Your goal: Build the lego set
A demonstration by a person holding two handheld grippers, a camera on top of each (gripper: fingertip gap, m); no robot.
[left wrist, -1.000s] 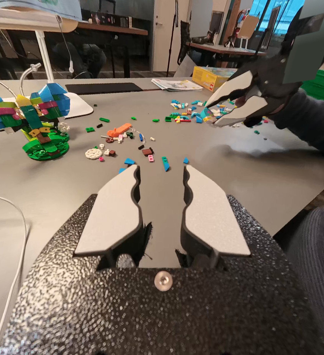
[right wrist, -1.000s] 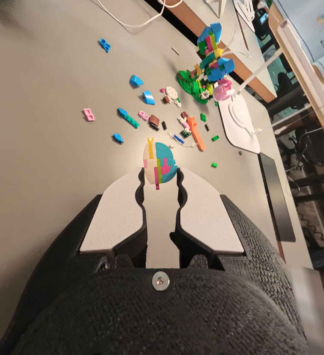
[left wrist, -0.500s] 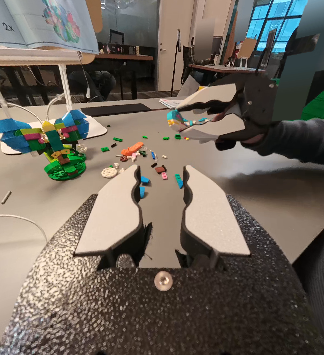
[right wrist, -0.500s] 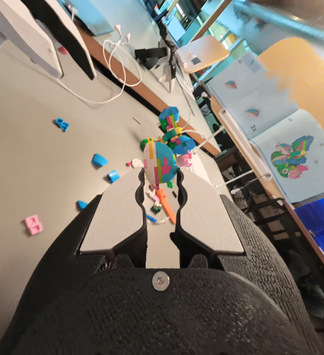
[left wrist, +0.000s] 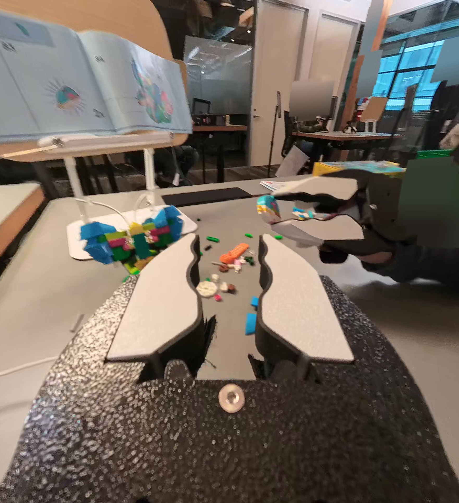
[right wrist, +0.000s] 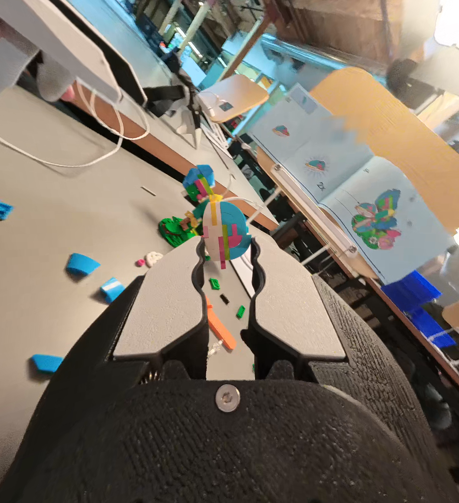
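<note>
— Moved since a second ago: right gripper [right wrist: 227, 241] and its wing piece [right wrist: 225, 231], from low over the grey table [left wrist: 46, 299] to up in the air, near the butterfly model [left wrist: 130, 241].

— Grip on the wing piece?

— Clamped at the fingertips, clear of the table (teal, white, pink and yellow plates).

— Left gripper [left wrist: 228, 239]?

— Jaws apart, nothing between them, over loose bricks: orange piece [left wrist: 233, 251], white round piece [left wrist: 206, 288].

— Other items?

— Instruction booklet [left wrist: 81, 87], open on its stand behind the model.
</note>
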